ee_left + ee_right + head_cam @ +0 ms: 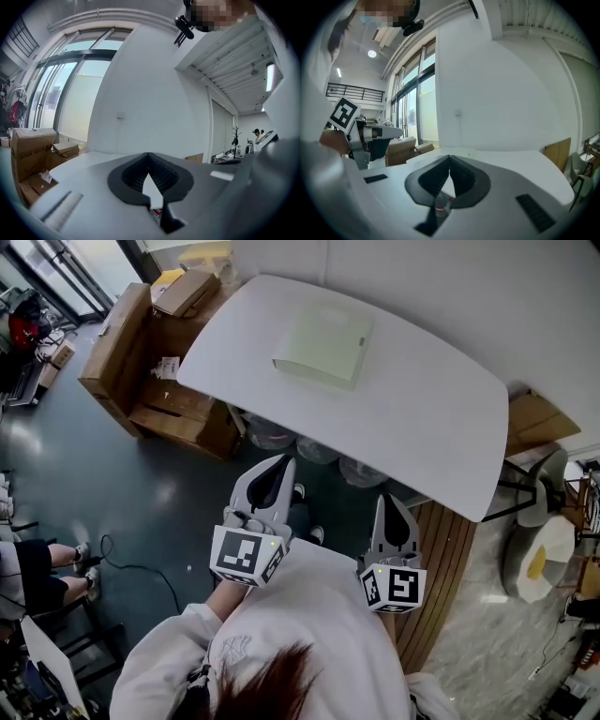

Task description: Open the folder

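A pale green folder (323, 343) lies flat and closed on the far half of the white table (422, 418). Both grippers hover in front of the table's near edge, short of it and well apart from the folder. My left gripper (279, 465) points toward the table with its jaws shut and nothing between them (149, 154). My right gripper (390, 501) is beside it, a little further back, also shut and empty (450, 157). In the right gripper view the folder (461, 150) is a thin pale slab far off on the tabletop.
Open cardboard boxes (141, 362) stand on the dark floor left of the table. A brown board (536, 420) and a white chair (548, 549) are at the right. A seated person's legs (47, 568) show at the far left.
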Action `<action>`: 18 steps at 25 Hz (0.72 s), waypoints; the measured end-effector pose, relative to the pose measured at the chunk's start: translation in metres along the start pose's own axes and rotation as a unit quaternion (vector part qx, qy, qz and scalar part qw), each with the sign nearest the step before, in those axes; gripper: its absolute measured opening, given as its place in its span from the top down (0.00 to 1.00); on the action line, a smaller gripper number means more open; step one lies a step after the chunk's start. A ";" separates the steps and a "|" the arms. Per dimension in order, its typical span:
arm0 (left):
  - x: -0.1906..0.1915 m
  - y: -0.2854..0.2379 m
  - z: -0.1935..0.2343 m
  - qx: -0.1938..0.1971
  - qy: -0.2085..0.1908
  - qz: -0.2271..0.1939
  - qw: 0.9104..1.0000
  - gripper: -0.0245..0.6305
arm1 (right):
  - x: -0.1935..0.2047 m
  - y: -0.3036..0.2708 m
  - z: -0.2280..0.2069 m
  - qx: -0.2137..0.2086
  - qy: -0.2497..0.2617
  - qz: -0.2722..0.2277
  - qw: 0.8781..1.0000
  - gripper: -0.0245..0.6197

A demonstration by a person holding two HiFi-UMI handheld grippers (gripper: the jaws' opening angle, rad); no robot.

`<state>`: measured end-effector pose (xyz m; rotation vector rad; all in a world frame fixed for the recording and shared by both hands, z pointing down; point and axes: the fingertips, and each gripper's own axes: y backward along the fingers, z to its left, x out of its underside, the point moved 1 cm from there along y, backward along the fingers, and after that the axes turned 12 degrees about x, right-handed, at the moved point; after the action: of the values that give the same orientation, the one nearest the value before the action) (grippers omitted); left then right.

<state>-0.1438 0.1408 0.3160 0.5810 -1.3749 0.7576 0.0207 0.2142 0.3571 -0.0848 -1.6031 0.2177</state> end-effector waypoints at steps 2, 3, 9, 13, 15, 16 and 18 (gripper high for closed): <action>0.000 -0.010 0.007 0.011 0.001 -0.002 1.000 0.95 | -0.002 -0.009 0.000 0.010 0.002 -0.001 1.000 0.95; -0.001 -0.016 0.012 0.019 0.001 -0.003 1.000 0.95 | -0.004 -0.015 0.000 0.015 0.003 -0.002 1.000 0.95; -0.008 -0.054 0.057 0.041 0.005 -0.002 0.999 0.95 | -0.019 -0.057 0.004 0.038 0.006 -0.005 0.999 0.95; -0.017 -0.081 0.088 0.049 0.013 -0.001 0.999 0.95 | -0.031 -0.086 0.006 0.053 0.003 -0.006 0.999 0.95; -0.022 -0.095 0.098 0.060 0.017 -0.006 0.998 0.95 | -0.036 -0.098 0.008 0.062 0.002 -0.007 0.998 0.95; -0.023 -0.101 0.101 0.068 0.018 -0.007 0.998 0.95 | -0.037 -0.104 0.008 0.067 0.002 -0.007 0.998 0.95; -0.024 -0.113 0.107 0.084 0.018 -0.006 0.996 0.95 | -0.039 -0.114 0.011 0.076 0.006 -0.005 0.997 0.95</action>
<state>-0.1269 -0.0161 0.3125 0.7042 -1.2817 0.8747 0.0211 0.0944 0.3403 0.0380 -1.5703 0.3302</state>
